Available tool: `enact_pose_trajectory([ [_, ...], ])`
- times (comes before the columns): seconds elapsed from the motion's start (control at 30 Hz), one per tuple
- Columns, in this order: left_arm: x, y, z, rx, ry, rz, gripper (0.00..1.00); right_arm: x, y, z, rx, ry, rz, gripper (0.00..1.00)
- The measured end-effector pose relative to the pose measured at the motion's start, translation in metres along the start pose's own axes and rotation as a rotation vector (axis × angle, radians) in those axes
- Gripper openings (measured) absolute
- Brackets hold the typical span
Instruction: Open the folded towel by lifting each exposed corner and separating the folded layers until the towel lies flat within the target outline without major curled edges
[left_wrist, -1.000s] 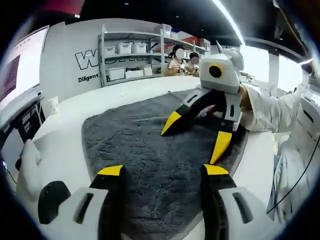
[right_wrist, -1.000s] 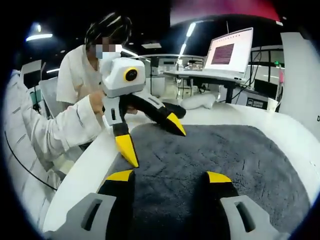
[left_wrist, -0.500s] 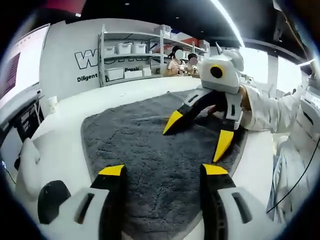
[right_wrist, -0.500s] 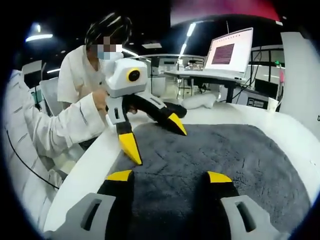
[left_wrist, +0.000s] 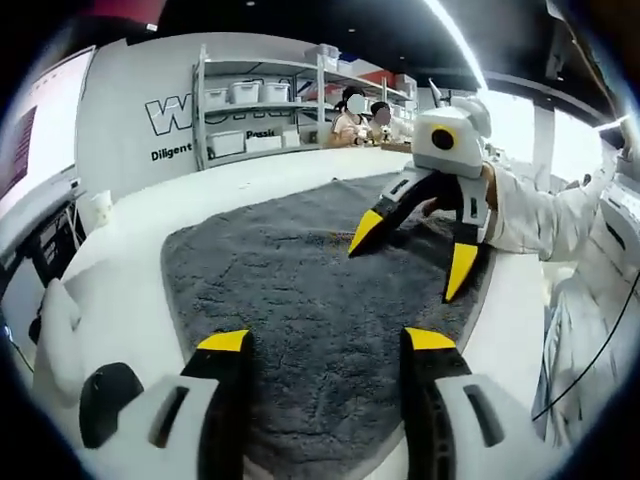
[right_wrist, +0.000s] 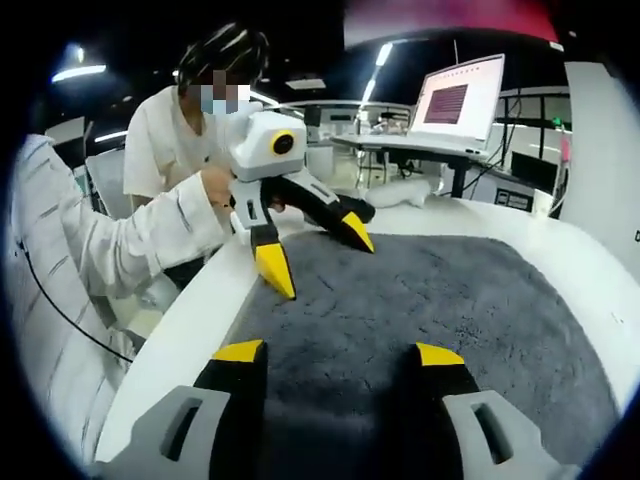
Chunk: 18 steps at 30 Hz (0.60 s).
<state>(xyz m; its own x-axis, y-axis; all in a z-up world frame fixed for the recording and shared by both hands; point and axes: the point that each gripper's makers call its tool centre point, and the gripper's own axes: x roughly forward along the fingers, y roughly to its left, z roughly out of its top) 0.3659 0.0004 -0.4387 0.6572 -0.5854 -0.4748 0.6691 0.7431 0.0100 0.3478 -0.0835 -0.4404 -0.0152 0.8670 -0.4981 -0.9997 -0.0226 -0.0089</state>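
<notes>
A dark grey fluffy towel (left_wrist: 290, 270) lies spread out on the white round-edged table (left_wrist: 130, 290); in the right gripper view the towel (right_wrist: 450, 290) fills the table's middle. My left gripper (left_wrist: 326, 342) hovers open over the towel's near edge, nothing between its jaws. My right gripper (left_wrist: 412, 253) shows across the towel, open, tips just above the far right edge. In the right gripper view my right gripper (right_wrist: 340, 352) stands open over the towel, and the left gripper (right_wrist: 318, 253) hangs open by the towel's left edge.
A white cup (left_wrist: 103, 208), a white cloth bundle (left_wrist: 55, 310) and a black rounded object (left_wrist: 110, 395) sit along the table's left side. Shelves with bins (left_wrist: 250, 100) stand behind. An open laptop (right_wrist: 455, 100) is on a desk beyond. A person's sleeve (right_wrist: 130, 250) reaches in.
Each gripper now shows farther away and slightly higher in the other's view, nearer the towel's edge. Both stay open and the towel has not moved.
</notes>
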Motion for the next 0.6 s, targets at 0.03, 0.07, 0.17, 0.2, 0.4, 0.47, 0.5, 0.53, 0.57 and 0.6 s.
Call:
enact_pose_trajectory([
  [0.03, 0.000, 0.000, 0.000, 0.001, 0.002, -0.001, 0.58, -0.001, 0.000, 0.000, -0.004, 0.002, 0.000, 0.54],
  [0.07, 0.000, 0.000, 0.000, 0.003, 0.005, -0.002, 0.58, -0.003, 0.001, -0.002, -0.010, 0.011, -0.005, 0.54],
  [0.17, 0.000, 0.000, 0.000, 0.002, 0.013, 0.001, 0.59, -0.008, 0.003, -0.005, -0.009, 0.022, -0.008, 0.54],
  [0.2, 0.000, 0.000, 0.000, 0.001, 0.015, 0.004, 0.59, -0.011, 0.002, -0.007, -0.002, 0.024, -0.012, 0.54],
  [0.4, 0.000, 0.000, -0.001, 0.002, 0.017, 0.000, 0.59, -0.022, 0.003, -0.011, -0.004, 0.039, -0.021, 0.54],
  [0.47, -0.001, 0.001, -0.001, 0.002, 0.019, 0.000, 0.59, -0.027, 0.003, -0.013, -0.016, 0.049, -0.032, 0.56],
  [0.5, -0.001, 0.001, -0.001, 0.002, 0.021, 0.000, 0.60, -0.030, 0.002, -0.013, -0.021, 0.048, -0.039, 0.57],
  [0.53, -0.001, 0.001, -0.001, 0.002, 0.022, 0.000, 0.60, -0.033, 0.002, -0.013, -0.024, 0.049, -0.044, 0.58],
  [0.57, -0.002, 0.002, -0.001, 0.002, 0.022, 0.000, 0.60, -0.037, 0.002, -0.014, -0.026, 0.046, -0.049, 0.58],
  [0.6, -0.002, 0.002, -0.001, 0.003, 0.022, -0.001, 0.60, -0.041, 0.001, -0.014, -0.023, 0.043, -0.053, 0.58],
])
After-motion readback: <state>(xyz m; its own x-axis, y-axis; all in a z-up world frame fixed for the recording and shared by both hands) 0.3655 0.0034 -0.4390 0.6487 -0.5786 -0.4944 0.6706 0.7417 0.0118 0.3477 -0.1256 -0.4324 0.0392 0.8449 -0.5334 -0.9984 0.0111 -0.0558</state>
